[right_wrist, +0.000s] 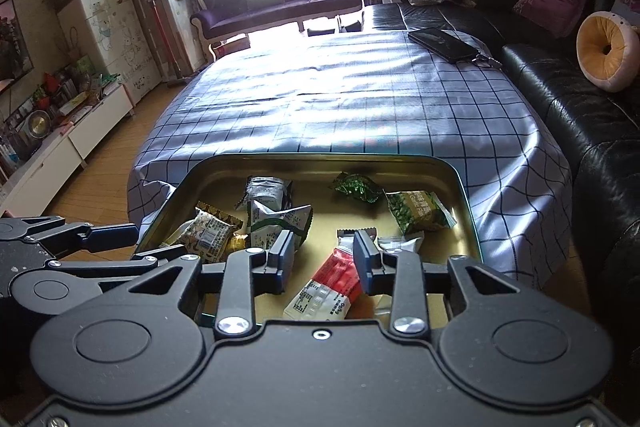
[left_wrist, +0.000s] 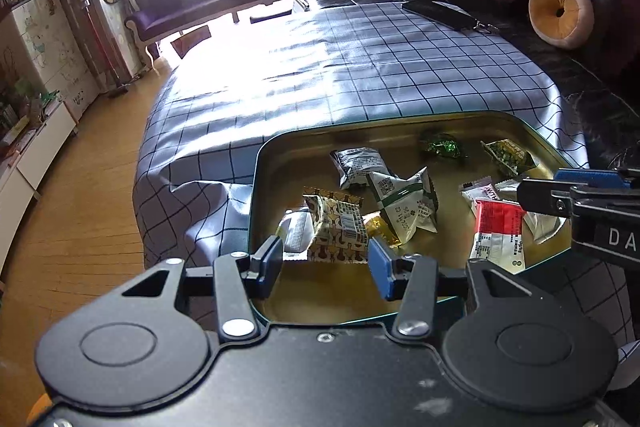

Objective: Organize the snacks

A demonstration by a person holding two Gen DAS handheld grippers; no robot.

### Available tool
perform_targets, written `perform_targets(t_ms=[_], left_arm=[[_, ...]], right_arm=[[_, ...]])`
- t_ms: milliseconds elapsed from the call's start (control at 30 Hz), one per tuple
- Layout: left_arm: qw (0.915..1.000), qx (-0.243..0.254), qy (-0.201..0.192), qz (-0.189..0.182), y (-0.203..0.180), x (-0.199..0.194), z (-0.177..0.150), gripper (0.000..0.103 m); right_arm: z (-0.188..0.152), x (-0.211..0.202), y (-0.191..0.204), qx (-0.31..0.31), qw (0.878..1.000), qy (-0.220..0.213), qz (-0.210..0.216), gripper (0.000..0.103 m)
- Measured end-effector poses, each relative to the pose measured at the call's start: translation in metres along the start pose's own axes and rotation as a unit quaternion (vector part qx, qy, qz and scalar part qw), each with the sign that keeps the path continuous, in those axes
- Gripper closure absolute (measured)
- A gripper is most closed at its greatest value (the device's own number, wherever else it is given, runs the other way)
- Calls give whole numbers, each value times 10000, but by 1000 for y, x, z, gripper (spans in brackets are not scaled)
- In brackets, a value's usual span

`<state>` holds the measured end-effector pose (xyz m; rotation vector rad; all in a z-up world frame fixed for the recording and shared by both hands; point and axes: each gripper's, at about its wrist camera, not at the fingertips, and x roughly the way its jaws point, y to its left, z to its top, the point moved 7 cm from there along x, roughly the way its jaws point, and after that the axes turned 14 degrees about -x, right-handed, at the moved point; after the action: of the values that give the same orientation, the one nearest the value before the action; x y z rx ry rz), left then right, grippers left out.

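Our right gripper (right_wrist: 323, 261) is open over the red and white snack packet (right_wrist: 328, 287), which lies loose between its pads in the shallow gold metal tin (right_wrist: 464, 195) on the checked-cloth worktop (right_wrist: 340, 99). Our left gripper (left_wrist: 325, 267) is open too and holds nothing, just above the brown patterned packet (left_wrist: 336, 227). We think the shiny packets may slide away when pinched, and the tin sits near the worktop's edge, so a push could tip it.
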<state>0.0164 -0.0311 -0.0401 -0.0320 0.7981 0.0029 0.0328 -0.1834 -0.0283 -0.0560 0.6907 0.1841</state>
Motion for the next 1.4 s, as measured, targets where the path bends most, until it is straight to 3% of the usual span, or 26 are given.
perform_targets(t_ms=[300,733,933,1400], left_arm=[[9993,-343,-117,119,13,-1,7,54],[9986,-483,178,85,20,-4,-9,54],[9990,-414,-46,148,19,-13,-11,54],[9998,-198,-85,51,13,-13,-16,54]], right_arm=[[-9,-2,1,141,9996,-63,-253,59],[-11,-14,11,-51,9984,-281,-479,59],[-14,-20,12,-63,9982,-336,-494,59],[-21,-17,5,157,9980,-224,-563,59]])
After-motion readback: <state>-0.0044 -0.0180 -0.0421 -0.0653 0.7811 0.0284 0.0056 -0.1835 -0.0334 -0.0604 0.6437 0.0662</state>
